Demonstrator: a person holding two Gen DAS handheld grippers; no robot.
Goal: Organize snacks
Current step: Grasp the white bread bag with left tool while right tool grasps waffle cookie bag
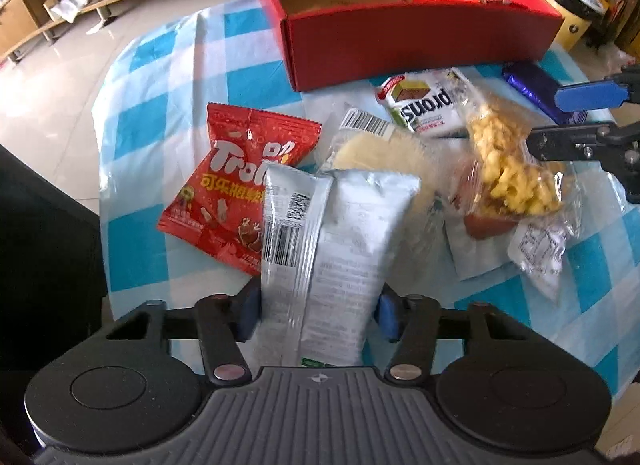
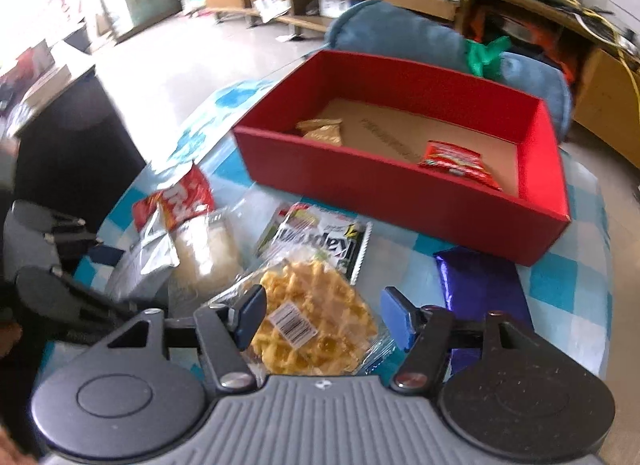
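My left gripper (image 1: 318, 315) is shut on the lower end of a silver snack packet (image 1: 336, 241), which stands up over the other snacks; the same packet (image 2: 148, 261) shows at the left of the right wrist view. My right gripper (image 2: 323, 317) is open, its blue pads either side of a clear-wrapped waffle packet (image 2: 316, 325) lying on the table. From the left wrist view that gripper (image 1: 548, 119) reaches in from the right over the waffle packet (image 1: 512, 173). The red box (image 2: 360, 181) stands behind, holding a gold packet (image 2: 322, 131) and a red packet (image 2: 456, 163).
On the blue-and-white checked tablecloth (image 1: 160, 113) lie a red Trolli bag (image 1: 224, 193), a pale round cracker pack (image 1: 376, 149), a green-and-white packet (image 1: 424, 105) and a purple packet (image 2: 480, 285). A blue cushion (image 2: 400, 33) sits behind the box. Wooden shelves line the far wall.
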